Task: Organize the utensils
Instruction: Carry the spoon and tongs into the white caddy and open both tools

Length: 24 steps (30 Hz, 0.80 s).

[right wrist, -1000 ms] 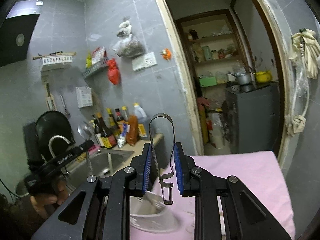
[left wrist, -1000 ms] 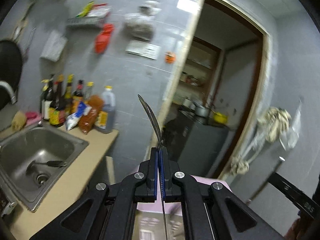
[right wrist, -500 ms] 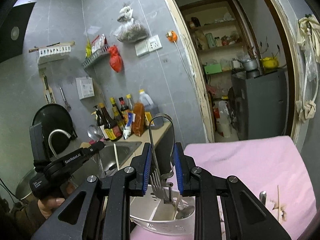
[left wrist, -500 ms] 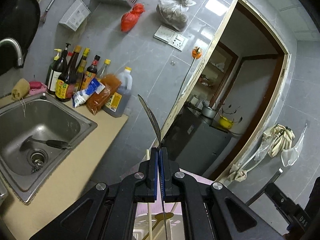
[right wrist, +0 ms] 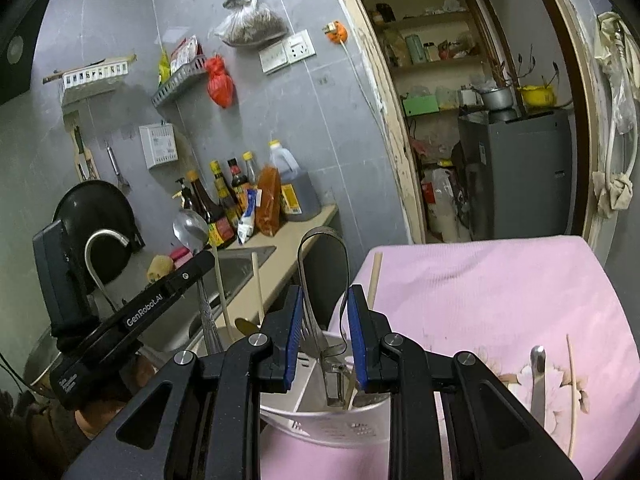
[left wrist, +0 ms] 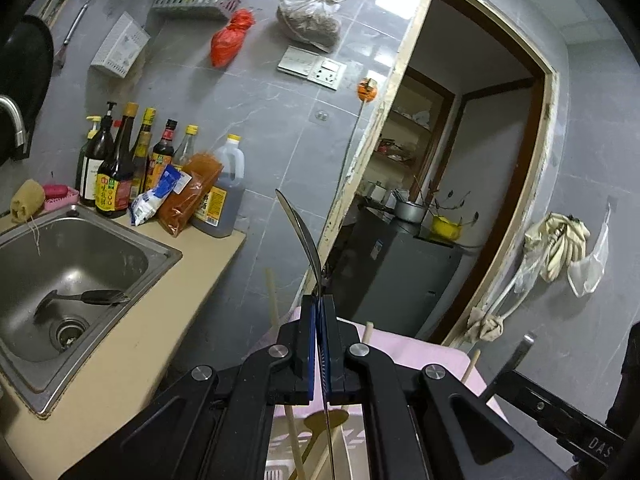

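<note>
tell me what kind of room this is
A home kitchen, most likely: a steel sink set in a beige counter, sauce and oil bottles lined up against the grey tiled wall, and a white utensil holder on a pink-covered table. A doorway opens onto pantry shelves.

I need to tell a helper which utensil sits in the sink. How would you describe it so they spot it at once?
Start at the steel sink set in the tan counter, left of the sauce bottles. A dark slotted spatula lies on the sink's floor just above the drain. It is the only utensil in the sink.
</note>
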{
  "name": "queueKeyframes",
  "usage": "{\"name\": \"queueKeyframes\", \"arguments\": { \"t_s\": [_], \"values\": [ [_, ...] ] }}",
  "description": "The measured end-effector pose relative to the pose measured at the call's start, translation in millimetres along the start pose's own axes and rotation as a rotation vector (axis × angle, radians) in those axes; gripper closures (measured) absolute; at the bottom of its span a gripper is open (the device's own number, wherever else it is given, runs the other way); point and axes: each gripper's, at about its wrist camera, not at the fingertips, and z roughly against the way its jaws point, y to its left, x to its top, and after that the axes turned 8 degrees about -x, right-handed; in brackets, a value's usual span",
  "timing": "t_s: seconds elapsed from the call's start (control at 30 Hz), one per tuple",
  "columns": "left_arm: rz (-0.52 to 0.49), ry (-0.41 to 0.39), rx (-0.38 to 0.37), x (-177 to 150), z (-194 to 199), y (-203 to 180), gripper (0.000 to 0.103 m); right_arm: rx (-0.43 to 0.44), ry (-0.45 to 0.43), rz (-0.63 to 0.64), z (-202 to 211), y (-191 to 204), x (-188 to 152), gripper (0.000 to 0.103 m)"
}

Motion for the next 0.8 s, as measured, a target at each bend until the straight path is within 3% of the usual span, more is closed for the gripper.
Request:
{"name": "queueKeyframes", "arguments": {
  "t_s": [0.3,0.47,0.57,0.67,0.73,0.8],
  "values": [
    [-0.052,0.073,-0.015,-10.4,7.8,-0.5,0.100,-0.008,0.041,0.004,-1.0,-0.2,-12.6,0.082],
    [-0.089,0.144,-0.013,-11.0,12.6,-3.5,0.094,-0.001,0.032,0.000,5.6,-1.8,-14.4,0.069],
    [-0.104,0.169,-0.004,-11.5,16.2,-6.2,0.086,-0.003,0.016,0.004,12.6,-2.6,-11.6,0.066],
    [-0.094,0.158,-0.011,-8.7,24.0,-9.3,0.071,-0.017,-0.011,0.005,22.9,-6.1,-7.3,0.058],
    [-0.085,0.150,-0.008,-6.7,28.0,-12.4,0.053,-0.034,-0.028,0.007,30.1,-8.8,-3.7,0.053],
    [-0.084,0.136,-0.008,-4.2,32.3,-17.2,0.050,-0.057,-0.051,0.015,38.4,-12.0,0.9,0.045]
  ]
}}
